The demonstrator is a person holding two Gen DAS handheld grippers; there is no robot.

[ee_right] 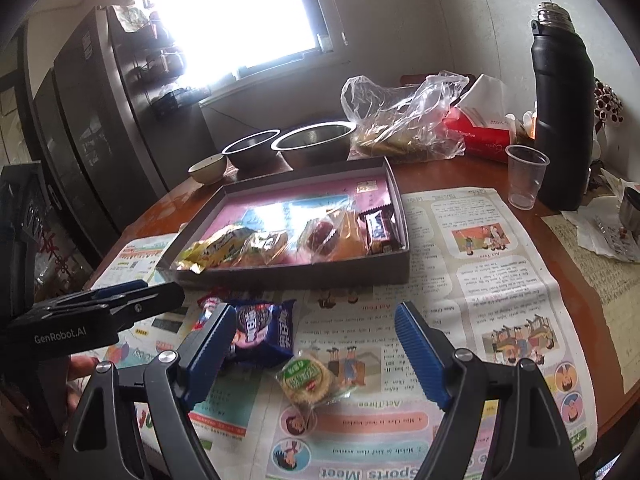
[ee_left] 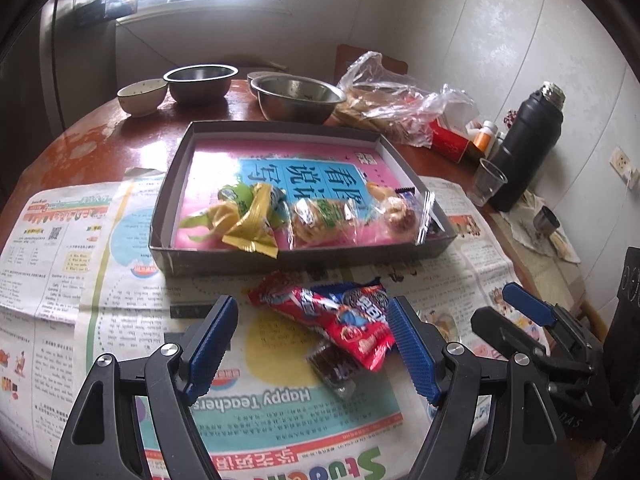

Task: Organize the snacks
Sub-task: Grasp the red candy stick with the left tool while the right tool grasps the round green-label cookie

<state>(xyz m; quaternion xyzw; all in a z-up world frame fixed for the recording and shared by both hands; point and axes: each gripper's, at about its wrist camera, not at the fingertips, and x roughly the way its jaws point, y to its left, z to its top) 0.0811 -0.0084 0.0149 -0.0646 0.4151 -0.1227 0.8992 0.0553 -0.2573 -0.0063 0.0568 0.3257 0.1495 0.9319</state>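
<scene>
A shallow grey box (ee_left: 280, 258) (ee_right: 304, 274) with a pink book inside holds several wrapped snacks along its near side. In front of it on the newspaper lie a red packet (ee_left: 352, 330), a blue cookie packet (ee_left: 360, 300) (ee_right: 266, 330) and a small dark bar (ee_left: 334, 366). My left gripper (ee_left: 312, 344) is open, its fingers either side of these packets. My right gripper (ee_right: 316, 350) is open above a round cracker pack (ee_right: 308, 378), with the blue packet by its left finger. The right gripper also shows in the left wrist view (ee_left: 516, 312), the left gripper in the right wrist view (ee_right: 132, 294).
Newspaper (ee_left: 100, 272) covers the near half of the round red table. Two steel bowls (ee_left: 298, 96) and a small ceramic bowl (ee_left: 142, 94) stand behind the box. A plastic bag (ee_right: 404, 120), red tissue box (ee_right: 480, 136), plastic cup (ee_right: 526, 176) and black flask (ee_right: 562, 112) stand at right.
</scene>
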